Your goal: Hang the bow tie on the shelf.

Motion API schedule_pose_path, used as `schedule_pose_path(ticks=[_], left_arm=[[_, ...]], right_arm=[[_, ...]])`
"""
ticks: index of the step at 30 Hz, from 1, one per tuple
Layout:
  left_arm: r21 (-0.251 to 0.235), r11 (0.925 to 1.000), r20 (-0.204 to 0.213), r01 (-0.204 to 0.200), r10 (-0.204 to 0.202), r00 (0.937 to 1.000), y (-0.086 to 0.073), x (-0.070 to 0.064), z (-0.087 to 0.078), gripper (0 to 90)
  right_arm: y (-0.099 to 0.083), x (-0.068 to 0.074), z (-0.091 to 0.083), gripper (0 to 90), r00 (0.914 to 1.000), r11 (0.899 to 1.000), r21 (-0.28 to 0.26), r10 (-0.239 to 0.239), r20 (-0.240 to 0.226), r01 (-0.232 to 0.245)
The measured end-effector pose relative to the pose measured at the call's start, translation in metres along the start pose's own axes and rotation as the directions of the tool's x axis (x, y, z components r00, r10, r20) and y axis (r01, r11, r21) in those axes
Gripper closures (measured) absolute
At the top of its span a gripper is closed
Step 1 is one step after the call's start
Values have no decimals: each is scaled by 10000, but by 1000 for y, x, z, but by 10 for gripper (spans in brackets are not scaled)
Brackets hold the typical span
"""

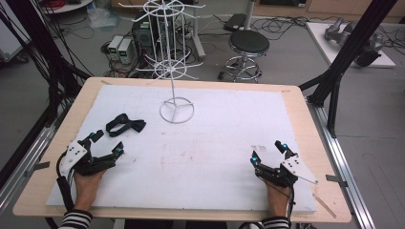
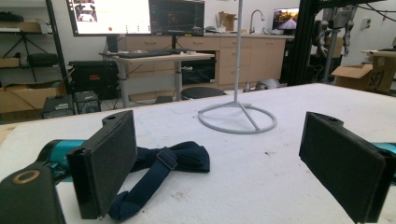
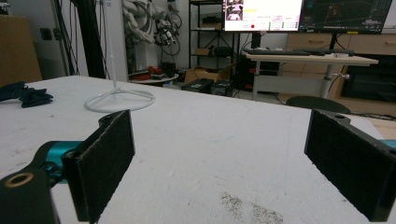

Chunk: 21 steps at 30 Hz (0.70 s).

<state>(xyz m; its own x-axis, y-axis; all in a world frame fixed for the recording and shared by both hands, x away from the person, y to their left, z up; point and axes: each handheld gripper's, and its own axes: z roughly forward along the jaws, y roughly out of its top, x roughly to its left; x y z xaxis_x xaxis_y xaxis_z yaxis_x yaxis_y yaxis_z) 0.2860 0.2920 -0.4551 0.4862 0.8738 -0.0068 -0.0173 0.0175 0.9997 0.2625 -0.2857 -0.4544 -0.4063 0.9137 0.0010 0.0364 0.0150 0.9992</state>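
A dark navy bow tie with a strap [image 1: 125, 124] lies flat on the white mat [image 1: 215, 157] at the left. In the left gripper view the bow tie [image 2: 161, 175] rests just ahead, partly behind the left jaw. My left gripper [image 1: 108, 143] rests open on the mat a little short of it, nothing between its jaws. My right gripper [image 1: 268, 152] rests open near the mat's front right, holding nothing. A white wire hanging stand [image 1: 175, 62] rises at the back centre; its ring base [image 2: 237, 119] shows beyond the bow tie, and again the ring base [image 3: 120, 99] in the right gripper view.
The mat covers a wooden table [image 1: 86, 93]. A black stool [image 1: 248, 47] and cabling stand on the floor behind it. Black frame posts [image 1: 356, 52] flank the table at the right. A dirt smudge [image 3: 252, 210] marks the mat ahead of the right gripper.
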Motion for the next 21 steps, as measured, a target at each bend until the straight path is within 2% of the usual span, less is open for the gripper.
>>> schedule_pose_path(ticks=[9,21], left_arm=[[-23,9999,-17,-145,145,9999,0,-1,0,117],[-10,10000,0,-81,81,10000,0,-1,0,117]], right_arm=[[0,0,-1,75,10000,10000,-26,-9,-8,9],[0,1,0,75,9998,9998,-36,-175,27,175]])
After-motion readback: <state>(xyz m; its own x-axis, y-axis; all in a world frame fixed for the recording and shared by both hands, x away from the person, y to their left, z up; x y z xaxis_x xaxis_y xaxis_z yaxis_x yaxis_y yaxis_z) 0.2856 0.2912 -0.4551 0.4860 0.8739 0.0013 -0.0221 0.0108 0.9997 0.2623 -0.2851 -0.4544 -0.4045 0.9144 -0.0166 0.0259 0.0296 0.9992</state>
